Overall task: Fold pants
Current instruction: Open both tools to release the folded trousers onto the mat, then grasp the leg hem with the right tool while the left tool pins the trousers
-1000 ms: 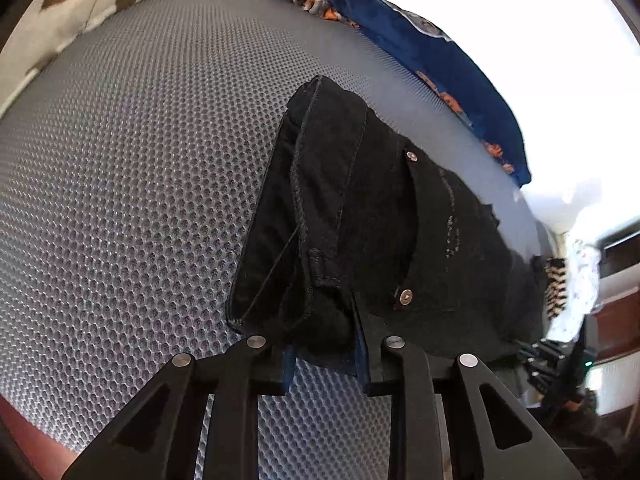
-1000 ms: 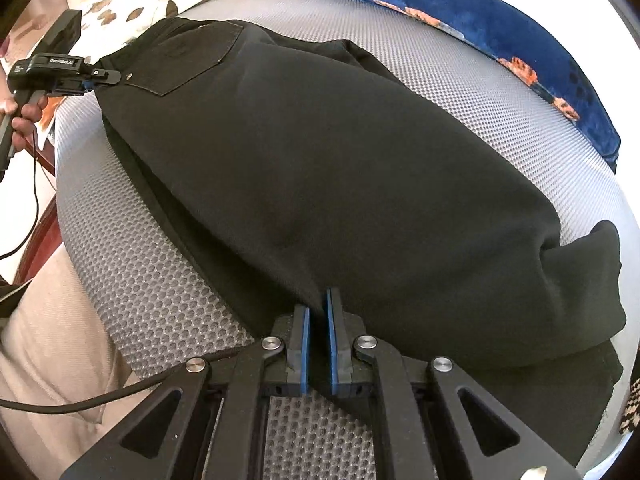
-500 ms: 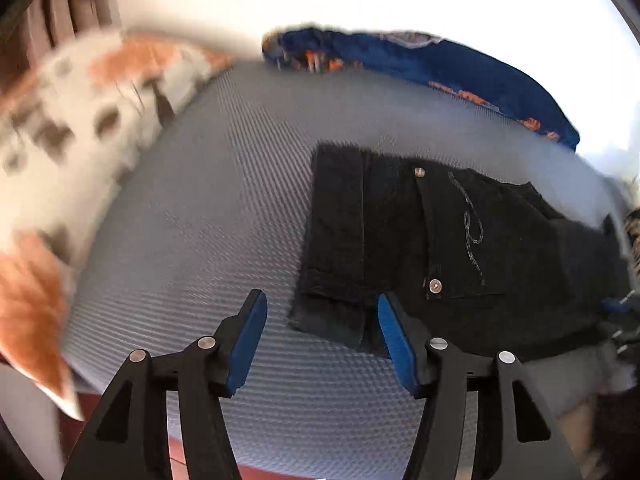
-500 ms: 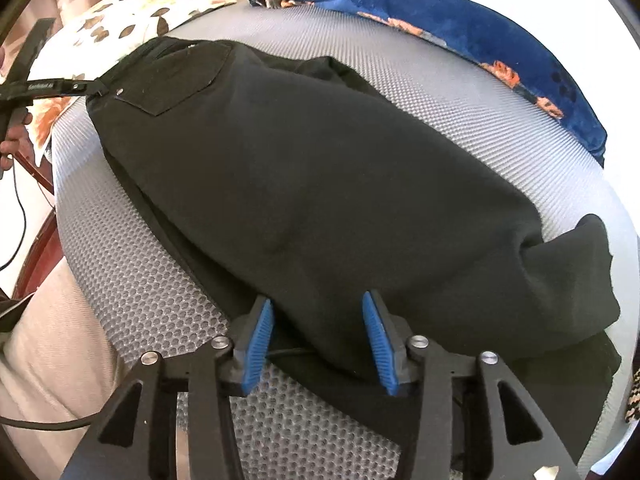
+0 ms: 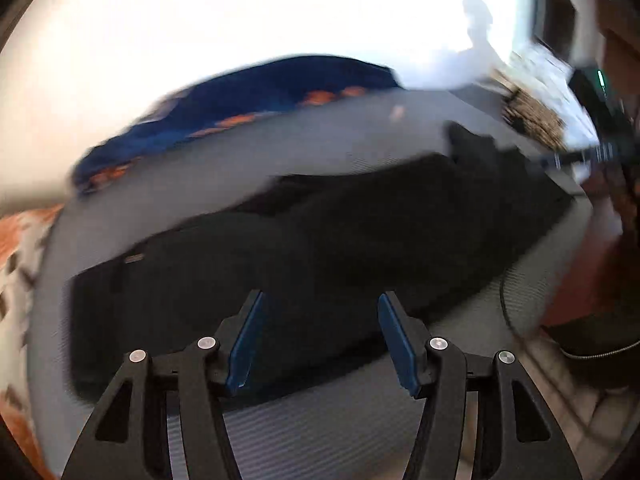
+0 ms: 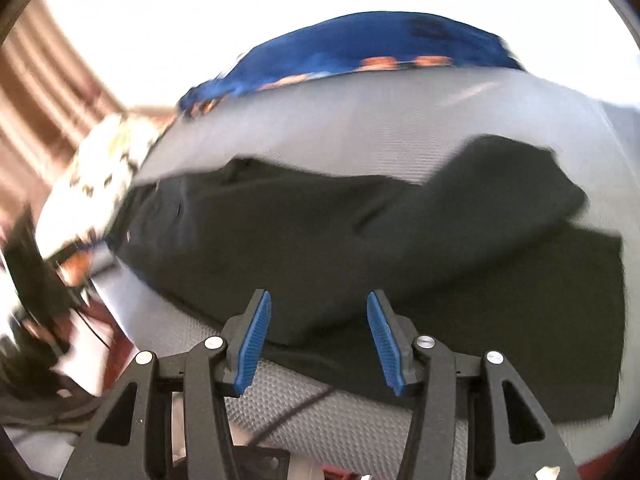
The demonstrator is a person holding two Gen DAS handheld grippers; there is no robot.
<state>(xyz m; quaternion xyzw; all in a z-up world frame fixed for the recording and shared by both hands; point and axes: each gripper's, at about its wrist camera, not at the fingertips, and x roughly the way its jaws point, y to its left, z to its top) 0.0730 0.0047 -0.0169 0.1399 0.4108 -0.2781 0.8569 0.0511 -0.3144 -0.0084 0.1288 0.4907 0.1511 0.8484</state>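
Item: black pants (image 5: 320, 248), one pair. They lay lengthwise across a grey mesh-textured mattress (image 5: 360, 432), folded leg over leg into a long dark band; the cloth was plain and matte, and a pocket rivet showed faintly near the waist end. In the right wrist view the pants (image 6: 360, 248) showed one leg end doubled back on top, the lower layer spreading wider beneath it.

Left gripper (image 5: 320, 340): blue pads spread apart, nothing pinched, hanging clear of the cloth.

Right gripper (image 6: 318, 336): jaws opening, nothing between them, clear of the near edge of the pants.

Also present: blue patterned blanket (image 6: 360, 52) at the far side; floral pillow (image 6: 100, 168) beside the waist end. Both views were blurred.
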